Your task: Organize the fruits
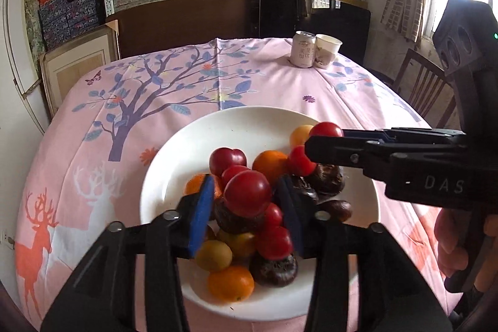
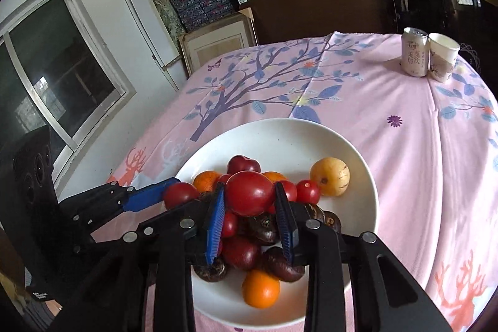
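**Two tomatoes over a heaped plate**

At the near edge of the table (image 1: 162,126), on its pink cloth printed with a tree and deer, stands a white plate (image 1: 218,126) heaped with fruit.

The left gripper (image 1: 246,185) hangs over the left half of the plate. Its blue pads stand fairly wide, with a red tomato (image 1: 247,193) between them. A sliver of space shows between that fruit and the left pad, so the pads are not pressing it.

The right gripper (image 2: 249,187) is over the middle of the plate. It is narrow, and its ribbed blue pads clamp a big tomato (image 2: 249,196) on both sides, above the pile.

Under both lie more small tomatoes, dark brown fruits (image 1: 274,269) and an orange (image 1: 230,283) by the plate's near rim. A yellow fruit (image 2: 330,176) lies alone towards the plate's right rim.

A drinks can (image 1: 302,49) and a paper cup (image 1: 326,50) stand touching at the table's far right edge. A hand (image 1: 451,245) grips the right gripper's handle.
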`<action>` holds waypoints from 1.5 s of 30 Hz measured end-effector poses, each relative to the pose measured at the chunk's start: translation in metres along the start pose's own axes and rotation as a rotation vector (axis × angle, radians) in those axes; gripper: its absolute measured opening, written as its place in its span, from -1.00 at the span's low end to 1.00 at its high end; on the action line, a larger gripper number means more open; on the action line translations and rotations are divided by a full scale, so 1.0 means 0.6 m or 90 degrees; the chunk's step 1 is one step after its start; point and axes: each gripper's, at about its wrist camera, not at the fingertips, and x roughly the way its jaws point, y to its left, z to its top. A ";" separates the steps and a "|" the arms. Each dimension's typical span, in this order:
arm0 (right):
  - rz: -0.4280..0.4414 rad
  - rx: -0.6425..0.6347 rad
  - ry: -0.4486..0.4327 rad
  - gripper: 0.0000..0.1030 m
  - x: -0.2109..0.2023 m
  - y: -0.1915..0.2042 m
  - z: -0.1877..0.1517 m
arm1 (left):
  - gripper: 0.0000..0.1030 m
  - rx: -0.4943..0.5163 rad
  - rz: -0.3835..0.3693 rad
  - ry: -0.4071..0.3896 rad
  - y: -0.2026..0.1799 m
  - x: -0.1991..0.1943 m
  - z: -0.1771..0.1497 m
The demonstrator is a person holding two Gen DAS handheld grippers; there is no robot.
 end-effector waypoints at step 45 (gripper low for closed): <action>-0.096 -0.063 -0.204 0.93 -0.399 0.094 -0.311 | 0.90 -0.040 0.148 -0.116 -0.101 -0.375 -0.204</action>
